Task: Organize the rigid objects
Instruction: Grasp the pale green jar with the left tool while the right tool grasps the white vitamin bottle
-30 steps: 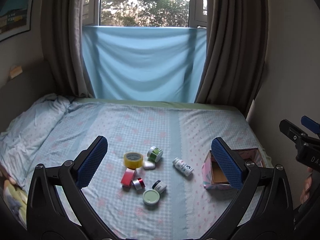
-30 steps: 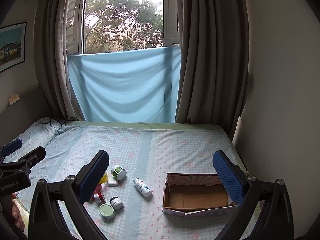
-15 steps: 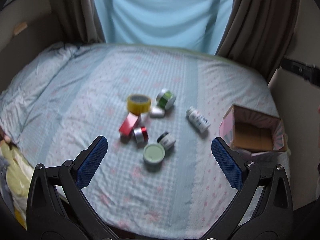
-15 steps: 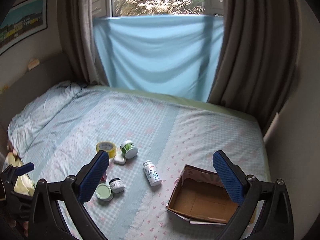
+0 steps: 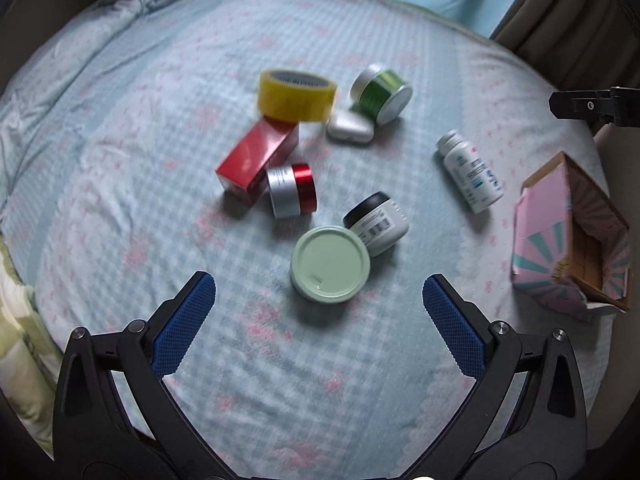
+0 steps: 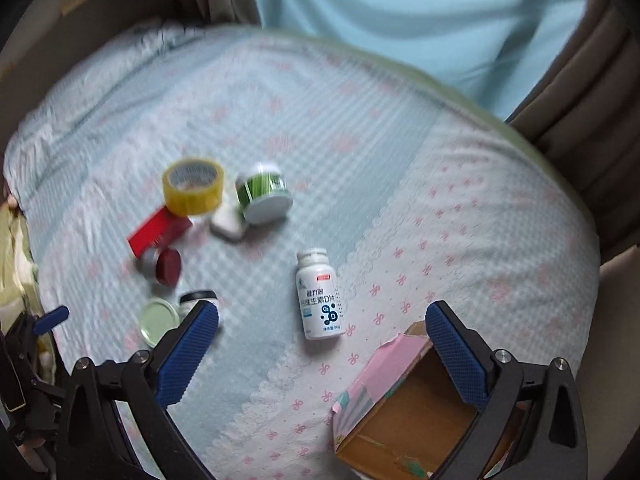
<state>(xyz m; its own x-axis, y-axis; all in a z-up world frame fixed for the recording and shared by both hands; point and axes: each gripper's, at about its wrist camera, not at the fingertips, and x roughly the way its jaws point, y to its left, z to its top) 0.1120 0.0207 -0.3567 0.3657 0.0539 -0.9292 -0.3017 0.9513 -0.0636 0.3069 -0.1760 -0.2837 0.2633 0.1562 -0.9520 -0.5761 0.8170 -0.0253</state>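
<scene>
Small items lie on the bed: a pale green round tin (image 5: 330, 264), a black-lidded white jar (image 5: 377, 220), a red-and-silver jar (image 5: 291, 191), a red box (image 5: 258, 158), a yellow tape roll (image 5: 296, 95), a green jar (image 5: 382, 93), a white case (image 5: 351, 129) and a white pill bottle (image 5: 471, 172). An open pink cardboard box (image 5: 568, 236) stands at the right. My left gripper (image 5: 316, 296) is open and empty just short of the green tin. My right gripper (image 6: 322, 322) is open and empty above the pill bottle (image 6: 320, 296), beside the box (image 6: 404, 404).
The bed has a light blue checked sheet (image 5: 160, 80) with pink bows. Rumpled bedding lies at the far left (image 5: 48, 64). Curtains (image 6: 580, 80) and a blue cloth (image 6: 400, 20) hang behind the bed. A yellow-green cloth (image 5: 16, 320) lies at the left edge.
Both grippers have come forward and tilted down toward the bed, so the items look much larger. The window has left the view. Both grippers stay open.
</scene>
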